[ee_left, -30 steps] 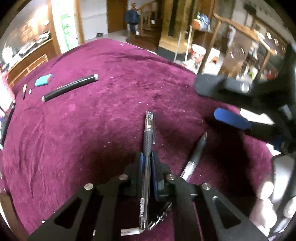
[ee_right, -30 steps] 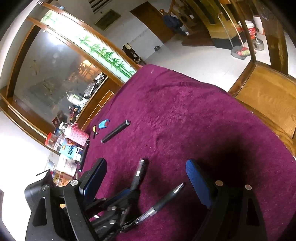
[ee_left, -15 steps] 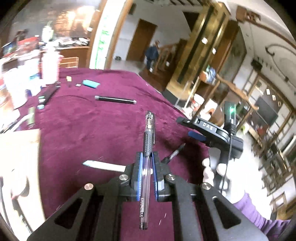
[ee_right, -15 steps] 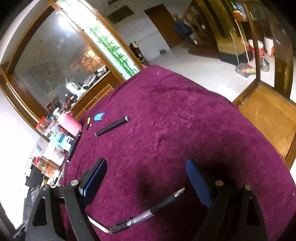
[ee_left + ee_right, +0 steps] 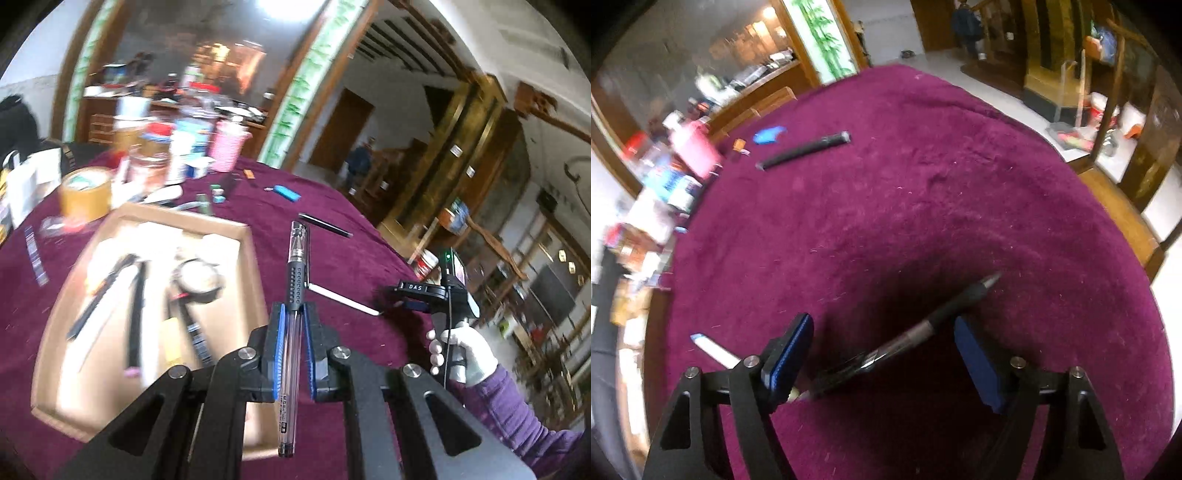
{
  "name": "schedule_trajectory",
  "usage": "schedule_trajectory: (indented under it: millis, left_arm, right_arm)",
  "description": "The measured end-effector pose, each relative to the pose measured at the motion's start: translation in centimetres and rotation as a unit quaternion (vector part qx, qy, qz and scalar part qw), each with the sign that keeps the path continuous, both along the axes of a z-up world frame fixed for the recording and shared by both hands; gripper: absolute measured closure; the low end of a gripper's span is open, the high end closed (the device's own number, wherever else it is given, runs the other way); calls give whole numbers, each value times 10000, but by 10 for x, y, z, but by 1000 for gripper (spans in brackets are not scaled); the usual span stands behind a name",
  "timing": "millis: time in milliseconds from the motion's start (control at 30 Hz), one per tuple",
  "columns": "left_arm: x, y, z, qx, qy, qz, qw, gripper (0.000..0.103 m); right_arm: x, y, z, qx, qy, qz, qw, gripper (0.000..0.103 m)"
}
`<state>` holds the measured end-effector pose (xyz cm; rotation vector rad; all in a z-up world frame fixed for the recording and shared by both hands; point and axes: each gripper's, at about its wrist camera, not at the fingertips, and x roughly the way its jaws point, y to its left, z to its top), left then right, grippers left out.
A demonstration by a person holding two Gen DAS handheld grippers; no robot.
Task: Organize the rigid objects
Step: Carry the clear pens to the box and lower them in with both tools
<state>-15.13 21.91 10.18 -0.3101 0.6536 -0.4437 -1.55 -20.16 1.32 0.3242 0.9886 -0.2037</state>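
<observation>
My left gripper [image 5: 294, 314] is shut on a clear gel pen with a black grip [image 5: 295, 280] and holds it raised beside a cardboard tray [image 5: 251, 258] that holds pens and a round item. My right gripper [image 5: 882, 350] is open, low over the purple cloth, with a black-tipped pen [image 5: 923, 325] lying on the cloth between its fingers. In the left wrist view the right gripper [image 5: 424, 295] shows at the right, held by a gloved hand.
A white stick [image 5: 343, 299] lies on the cloth between the grippers. A black pen [image 5: 803, 149] and a blue lighter [image 5: 768, 134] lie farther off. Bottles, jars and a tape roll [image 5: 85, 194] crowd the table's far left. The table edge [image 5: 1108, 206] drops off at right.
My left gripper has lifted the gel pen off the cloth and swung left, bringing the cardboard tray into view. My right gripper has come down and forward around the black-tipped pen.
</observation>
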Motion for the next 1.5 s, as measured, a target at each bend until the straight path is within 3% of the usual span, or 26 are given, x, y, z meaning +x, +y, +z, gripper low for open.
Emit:
schedule_trajectory:
  millis: [33, 100, 133, 167, 200, 300, 567, 800, 1200, 1433, 1500]
  left_arm:
    - [-2, 8, -2, -5, 22, 85, 10000, 93]
    - [-8, 25, -9, 33, 98, 284, 9995, 93]
    - [-10, 33, -14, 46, 140, 357, 9993, 93]
    - [-12, 39, -18, 42, 180, 410, 9990, 93]
    - [-15, 45, -22, 23, 219, 461, 9987, 93]
    - [-20, 63, -30, -85, 315, 619, 9975, 93]
    - [-20, 74, -35, -143, 369, 707, 9967, 93]
    - [-8, 71, -49, -130, 650, 763, 9949, 93]
    - [30, 82, -70, -27, 1201, 1132, 9863, 93]
    - [47, 94, -85, -67, 1486, 1351, 9796, 93]
    - [48, 96, -85, -153, 1470, 1356, 9797, 87]
  right_arm:
    - [2, 5, -1, -223, 13, -14, 9997, 28]
    - [1, 12, -2, -568, -32, -7, 9984, 49]
    - [-1, 14, -2, -648, -61, 10, 9979, 52]
    - [-2, 12, -2, -673, -73, 0, 9977, 67]
    - [-3, 8, -2, -630, -85, -32, 9980, 81]
    - [-13, -19, -2, 128, -274, -151, 9994, 92]
    - [-47, -39, 14, 1086, -793, -26, 9909, 92]
    - [-57, 3, 33, 1694, -1017, 643, 9782, 92]
    - [-53, 131, 52, 2745, -761, 2235, 9321, 91]
    - [-48, 210, 48, 2842, -387, 2835, 9150, 91]
    - [-46, 231, 43, 2761, -288, 2939, 9146, 91]
